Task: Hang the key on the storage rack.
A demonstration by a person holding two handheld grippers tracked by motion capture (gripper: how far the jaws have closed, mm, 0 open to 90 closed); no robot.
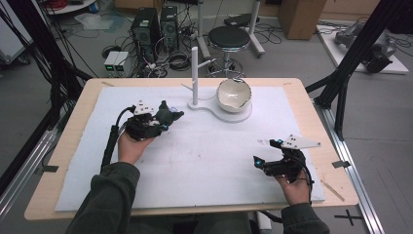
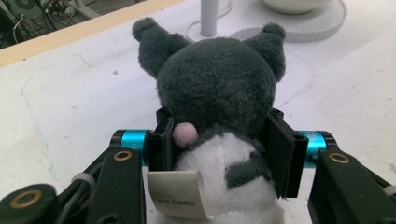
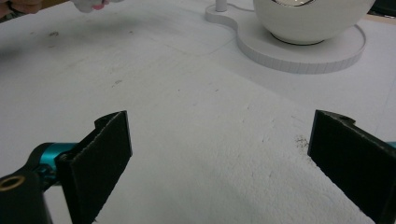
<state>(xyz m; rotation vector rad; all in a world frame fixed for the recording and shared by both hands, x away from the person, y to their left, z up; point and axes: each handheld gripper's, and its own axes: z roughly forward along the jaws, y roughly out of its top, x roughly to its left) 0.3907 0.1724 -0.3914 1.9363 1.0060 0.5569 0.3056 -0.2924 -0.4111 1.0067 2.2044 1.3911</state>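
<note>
Grey plush toy (image 2: pixel 219 88) clamped in left tongs (image 2: pixel 224 144); tag reads "SANRIO"; right tongs (image 3: pixel 219 154) wide, empty.

Left gripper (image 2: pixel 219 140) clamped on a dark grey plush toy (image 2: pixel 219 84), one black pad on each side of its body just below the head. Toy seen from behind: two pointed ears up, small pink tail (image 2: pixel 184 134) beside the left pad, white lower body, curled sewn-in label (image 2: pixel 180 198) at the bottom near the left jaw. White mat (image 2: pixel 70 102) beneath. Ahead of the toy: a white post (image 2: pixel 210 16) and the white round stand base (image 2: pixel 322 25), bowl bottom just visible above it.
</note>
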